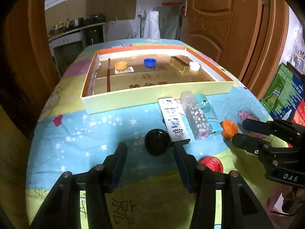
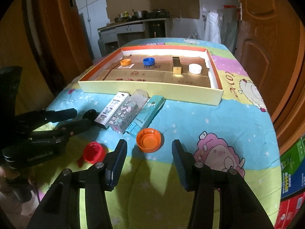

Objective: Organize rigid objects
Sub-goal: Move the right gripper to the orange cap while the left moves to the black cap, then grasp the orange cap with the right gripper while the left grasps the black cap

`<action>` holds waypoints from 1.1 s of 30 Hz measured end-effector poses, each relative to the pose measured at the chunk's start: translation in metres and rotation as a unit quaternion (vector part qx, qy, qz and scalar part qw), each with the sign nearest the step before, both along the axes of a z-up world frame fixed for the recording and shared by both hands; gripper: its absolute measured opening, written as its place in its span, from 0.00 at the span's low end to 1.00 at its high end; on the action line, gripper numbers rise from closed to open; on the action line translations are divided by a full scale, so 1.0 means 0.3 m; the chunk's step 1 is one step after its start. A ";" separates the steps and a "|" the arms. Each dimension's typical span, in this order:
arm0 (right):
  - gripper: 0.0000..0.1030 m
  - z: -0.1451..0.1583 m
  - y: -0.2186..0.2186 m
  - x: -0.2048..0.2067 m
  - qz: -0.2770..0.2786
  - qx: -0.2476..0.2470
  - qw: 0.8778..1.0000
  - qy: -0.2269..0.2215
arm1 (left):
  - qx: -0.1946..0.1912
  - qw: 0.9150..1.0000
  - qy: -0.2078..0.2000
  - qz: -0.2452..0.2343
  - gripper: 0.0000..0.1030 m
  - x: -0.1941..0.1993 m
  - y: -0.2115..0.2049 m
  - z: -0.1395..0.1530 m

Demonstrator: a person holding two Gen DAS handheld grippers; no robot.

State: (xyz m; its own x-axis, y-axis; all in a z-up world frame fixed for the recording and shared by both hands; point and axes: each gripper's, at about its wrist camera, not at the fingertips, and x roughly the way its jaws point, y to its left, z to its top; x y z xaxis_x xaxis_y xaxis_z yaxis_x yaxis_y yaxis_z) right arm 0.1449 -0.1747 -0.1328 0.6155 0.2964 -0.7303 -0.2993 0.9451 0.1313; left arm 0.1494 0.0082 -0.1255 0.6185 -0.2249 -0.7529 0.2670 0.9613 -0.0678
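Note:
My left gripper is open just short of a black cap lying on the cloth; nothing sits between its fingers. My right gripper is open too, with an orange cap right ahead of its tips. A red cap lies to the left of the orange one. Three slim boxes lie side by side: a white Hello Kitty box, a clear flowered box and a teal box. The shallow tray behind them holds a yellow cap, a blue cap, a gold box and a white cap.
The table is covered by a bright cartoon cloth. Wooden doors stand on both sides. Coloured cartons are stacked at the table's right edge. A kitchen counter with pots is far behind.

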 end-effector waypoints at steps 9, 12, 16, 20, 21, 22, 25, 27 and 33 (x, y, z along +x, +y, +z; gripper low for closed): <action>0.49 -0.030 0.014 0.024 0.001 -0.012 1.000 0.004 | -0.009 1.000 0.008 -0.005 0.50 0.019 0.003 -0.015; 0.49 -0.036 0.022 0.031 0.003 -0.014 1.000 0.003 | -0.012 1.000 0.008 -0.007 0.50 0.020 0.003 -0.016; 0.49 -0.041 0.033 0.041 0.007 -0.016 1.000 0.003 | -0.015 1.000 0.009 -0.012 0.50 0.024 0.002 -0.016; 0.49 -0.043 0.038 0.047 0.011 -0.015 1.000 0.003 | -0.011 1.000 0.008 -0.018 0.48 0.026 -0.010 -0.017; 0.46 -0.043 0.039 0.050 0.011 -0.014 1.000 0.004 | -0.012 1.000 0.008 -0.021 0.43 0.025 -0.011 -0.016; 0.38 -0.043 0.040 0.054 0.009 -0.015 1.000 0.004 | -0.017 0.999 0.008 -0.027 0.37 0.024 -0.012 -0.016; 0.30 -0.043 0.034 0.056 0.004 -0.013 1.000 0.005 | -0.022 0.999 0.007 -0.029 0.29 0.018 -0.009 -0.016; 0.30 -0.043 0.029 0.058 0.003 -0.007 1.000 0.008 | -0.031 0.999 0.008 -0.028 0.29 0.019 -0.001 -0.016; 0.30 -0.043 0.024 0.057 0.004 -0.009 1.000 0.006 | -0.037 0.999 0.004 -0.024 0.28 0.011 0.007 -0.012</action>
State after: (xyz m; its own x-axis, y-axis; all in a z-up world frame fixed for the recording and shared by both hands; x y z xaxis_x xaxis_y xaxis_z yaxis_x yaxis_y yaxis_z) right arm 0.1620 -0.1676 -0.1457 0.6043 0.2878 -0.7429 -0.3058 0.9448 0.1172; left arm 0.1529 0.0103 -0.1292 0.5994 -0.3095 -0.7382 0.3109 0.9398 -0.1417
